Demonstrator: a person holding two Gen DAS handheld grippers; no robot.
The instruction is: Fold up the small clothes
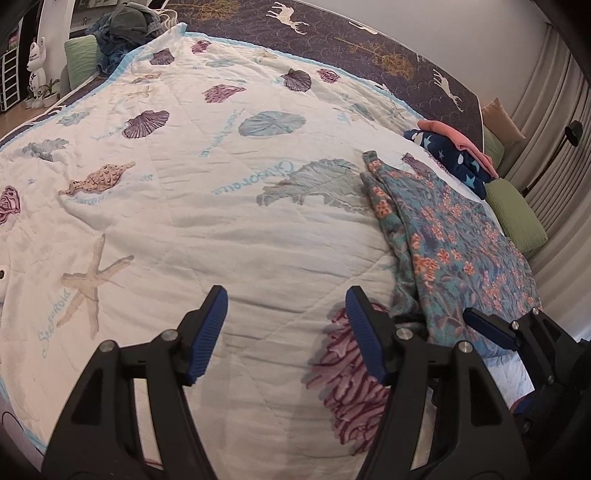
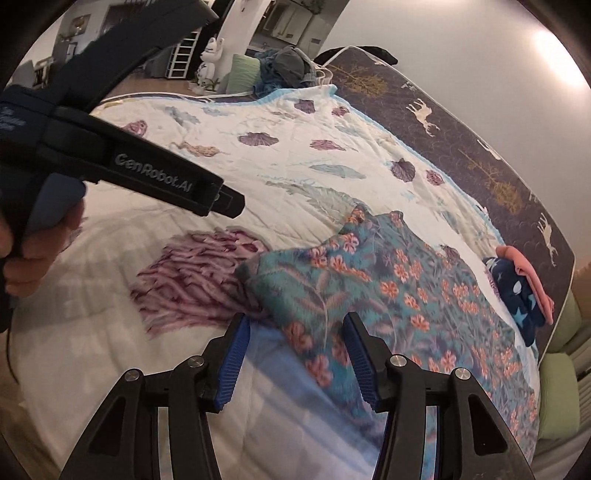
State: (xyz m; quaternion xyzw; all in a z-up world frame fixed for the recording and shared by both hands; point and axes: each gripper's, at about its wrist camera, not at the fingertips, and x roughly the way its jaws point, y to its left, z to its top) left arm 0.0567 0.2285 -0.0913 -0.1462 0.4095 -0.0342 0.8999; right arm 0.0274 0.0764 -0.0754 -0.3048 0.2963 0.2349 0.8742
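A teal garment with orange flowers [image 1: 447,240] lies spread on the right side of a white seashell quilt [image 1: 184,206]. My left gripper [image 1: 286,295] hangs open over bare quilt just left of the garment, with nothing between its blue pads. In the right wrist view my right gripper [image 2: 295,323] stands open low over the floral garment's [image 2: 369,280] near corner. The cloth shows between the fingers, and the pads do not press on it. The left gripper [image 2: 229,201] reaches in from the upper left of that view, held by a hand [image 2: 26,258].
A folded navy star garment with a pink one on top [image 1: 458,151] sits at the quilt's far right edge. Loose clothes are piled [image 1: 125,29] at the far left corner. Green pillows [image 1: 513,214] lie beside the bed, and a dark deer-print sheet [image 1: 369,48] runs along the wall.
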